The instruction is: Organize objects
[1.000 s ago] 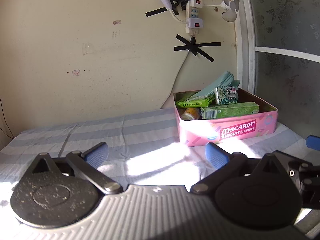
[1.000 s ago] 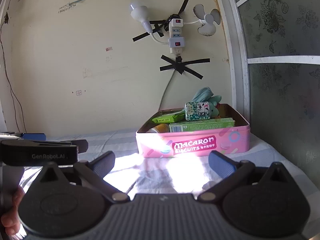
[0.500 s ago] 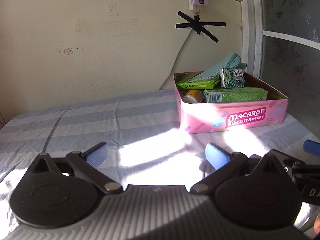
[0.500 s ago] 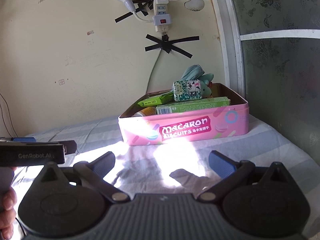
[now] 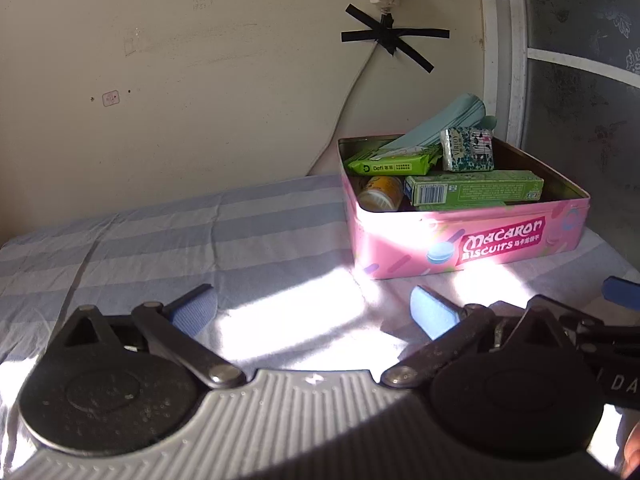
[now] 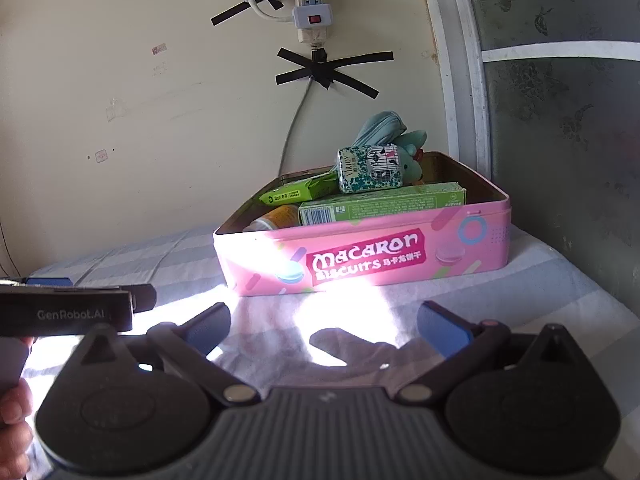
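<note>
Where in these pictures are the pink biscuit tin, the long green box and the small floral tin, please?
pink biscuit tin [image 6: 472, 240]: right wrist view, front wall.
long green box [image 5: 480, 190]: left wrist view, printed side face.
small floral tin [image 6: 370, 168]: right wrist view, patterned front.

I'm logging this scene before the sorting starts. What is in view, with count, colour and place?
Biscuit tin: 1, pink, on the striped sheet by the window frame.
Long carton: 1, green, in the tin along its near wall.
Small packet: 1, bright green, in the tin behind the carton.
Patterned box: 1, green and white, on top of the carton.
Jar: 1, yellow, lying at the tin's left end.
Pouch: 1, pale teal, leaning out of the tin's back.
Striped sheet: 1, blue and grey, covering the surface.
Power strip: 1, white, taped to the wall.
Left gripper: 1, black with blue fingers, open, empty.
Right gripper: 1, black with blue fingers, open, empty.
</note>
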Demonstrator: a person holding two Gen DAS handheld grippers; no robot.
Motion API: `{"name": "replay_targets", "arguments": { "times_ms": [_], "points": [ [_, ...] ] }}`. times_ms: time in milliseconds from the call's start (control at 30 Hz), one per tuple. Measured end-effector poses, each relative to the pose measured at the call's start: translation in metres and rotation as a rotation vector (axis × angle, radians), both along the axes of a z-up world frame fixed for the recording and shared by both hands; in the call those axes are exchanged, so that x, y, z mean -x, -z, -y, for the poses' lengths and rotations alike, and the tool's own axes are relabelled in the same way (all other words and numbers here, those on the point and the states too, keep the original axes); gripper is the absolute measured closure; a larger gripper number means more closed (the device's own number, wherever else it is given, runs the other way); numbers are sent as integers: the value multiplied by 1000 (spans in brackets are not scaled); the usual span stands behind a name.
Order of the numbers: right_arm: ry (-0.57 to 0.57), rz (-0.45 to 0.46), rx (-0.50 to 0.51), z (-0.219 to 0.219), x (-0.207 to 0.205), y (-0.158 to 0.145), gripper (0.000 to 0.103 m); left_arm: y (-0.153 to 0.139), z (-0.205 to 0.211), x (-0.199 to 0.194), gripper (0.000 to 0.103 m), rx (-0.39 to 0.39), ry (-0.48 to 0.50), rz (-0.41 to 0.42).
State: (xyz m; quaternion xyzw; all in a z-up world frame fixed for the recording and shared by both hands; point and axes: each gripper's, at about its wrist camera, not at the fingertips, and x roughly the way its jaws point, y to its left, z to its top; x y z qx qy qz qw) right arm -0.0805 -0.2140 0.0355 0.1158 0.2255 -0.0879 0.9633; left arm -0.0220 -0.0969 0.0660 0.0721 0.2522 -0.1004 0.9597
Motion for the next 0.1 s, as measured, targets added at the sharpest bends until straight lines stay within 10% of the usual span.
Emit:
{"name": "replay_targets", "arguments": {
  "times_ms": [100],
  "points": [
    [1,-10,14,-1,-5,2,0,1,-3,-6,0,23,22,-11]
  ]
}}
